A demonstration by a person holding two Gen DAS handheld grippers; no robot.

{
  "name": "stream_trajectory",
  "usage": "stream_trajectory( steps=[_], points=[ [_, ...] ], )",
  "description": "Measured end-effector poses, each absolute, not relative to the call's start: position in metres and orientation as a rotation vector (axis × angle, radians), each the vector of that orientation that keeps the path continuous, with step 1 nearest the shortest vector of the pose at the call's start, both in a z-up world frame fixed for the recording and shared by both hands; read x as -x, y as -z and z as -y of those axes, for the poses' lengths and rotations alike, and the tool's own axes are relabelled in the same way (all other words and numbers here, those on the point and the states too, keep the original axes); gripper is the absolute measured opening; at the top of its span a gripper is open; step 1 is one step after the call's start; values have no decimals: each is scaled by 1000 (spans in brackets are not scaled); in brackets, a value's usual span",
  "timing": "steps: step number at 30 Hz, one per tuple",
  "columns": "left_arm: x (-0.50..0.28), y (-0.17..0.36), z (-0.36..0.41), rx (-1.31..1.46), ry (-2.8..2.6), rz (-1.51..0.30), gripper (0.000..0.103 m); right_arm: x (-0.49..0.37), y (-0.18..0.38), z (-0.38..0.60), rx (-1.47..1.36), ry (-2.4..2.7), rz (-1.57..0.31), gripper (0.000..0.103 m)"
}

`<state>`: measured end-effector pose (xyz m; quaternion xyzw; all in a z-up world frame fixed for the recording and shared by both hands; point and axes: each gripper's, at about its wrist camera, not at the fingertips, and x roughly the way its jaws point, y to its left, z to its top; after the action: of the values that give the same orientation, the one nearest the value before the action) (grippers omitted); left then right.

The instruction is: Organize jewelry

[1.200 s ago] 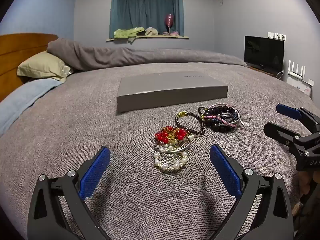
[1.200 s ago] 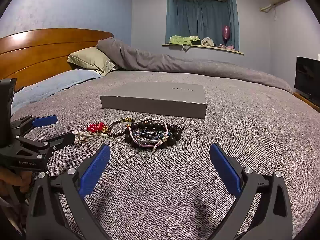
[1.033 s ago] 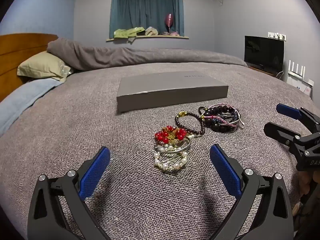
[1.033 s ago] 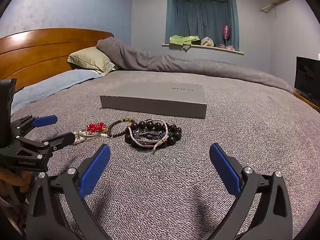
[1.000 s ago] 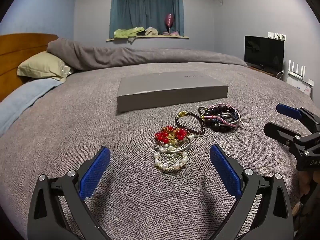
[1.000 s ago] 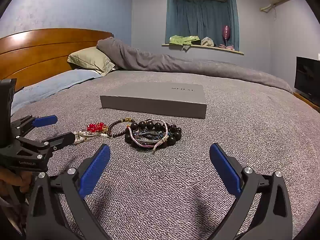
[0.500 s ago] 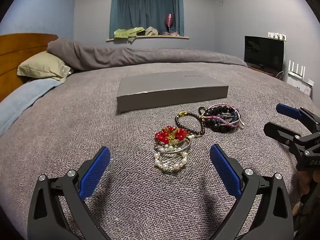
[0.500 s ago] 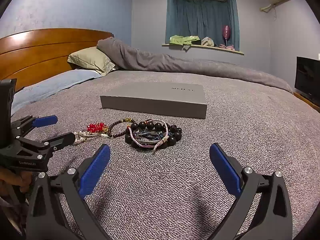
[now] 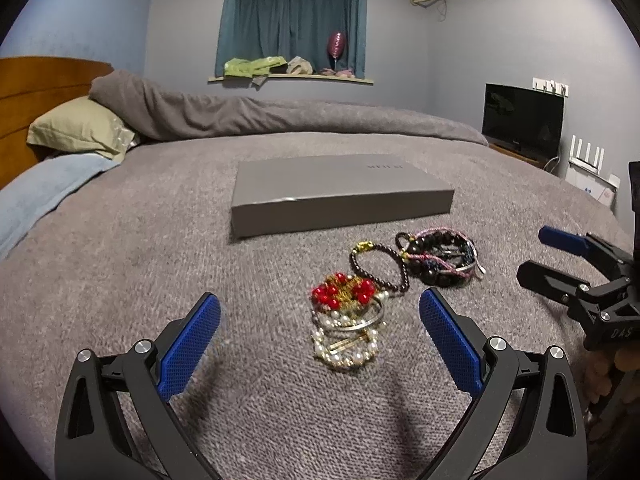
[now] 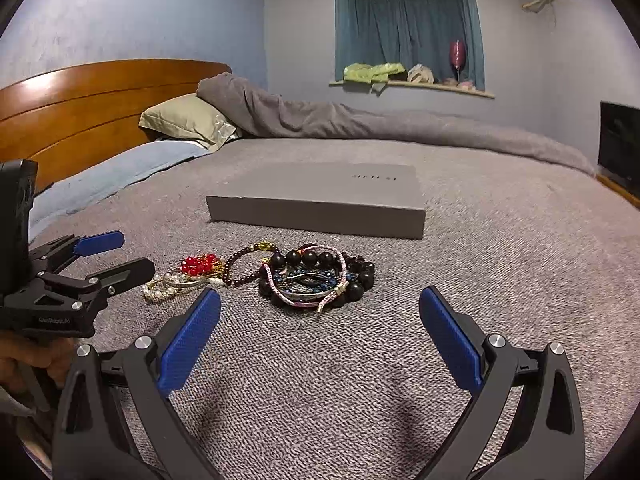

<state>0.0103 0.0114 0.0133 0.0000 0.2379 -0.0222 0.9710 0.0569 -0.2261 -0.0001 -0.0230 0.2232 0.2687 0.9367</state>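
Both spread grippers nearer glossy beaded bracelets [image 10: 316,280] on nubby blanket [image 10: 500,280].

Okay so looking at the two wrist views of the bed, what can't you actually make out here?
- Gray box: lid shut, contents hidden in both views.
- Lettering on its lid: too small and blurred in both views.
- Bracelet pile: strands overlap, so the count is unclear.
- Pearl strand: partly behind the left gripper in the right wrist view.
- Right gripper: its handle is cut off by the frame edge in the left wrist view.
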Motion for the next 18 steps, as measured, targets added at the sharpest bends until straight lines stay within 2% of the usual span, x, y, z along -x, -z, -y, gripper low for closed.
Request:
stream_trajectory(
  steps=[8, 11, 15, 16, 17, 18],
  points=[
    [-32, -8, -7, 9, 130, -611, 96, -70, -3, 226, 9, -605, -519, 98],
    [-43, -8, -8, 19, 150, -636, 96, -69, -6, 222, 41, -601, -505, 93],
    [-54, -10, -10, 16, 150, -657, 92, -72, -6, 222, 2, -621, -524, 93],
    [-57, -8, -9, 1, 150, -664, 85, -73, -6, 222, -9, -624, -527, 93],
    [-60, -7, -9, 1, 163, -679, 71, -73, -6, 222, -10, -621, -527, 93],
    [-63, -6, -8, -6, 168, -689, 62, -73, -6, 222, -8, -617, -525, 93]
  ],
)
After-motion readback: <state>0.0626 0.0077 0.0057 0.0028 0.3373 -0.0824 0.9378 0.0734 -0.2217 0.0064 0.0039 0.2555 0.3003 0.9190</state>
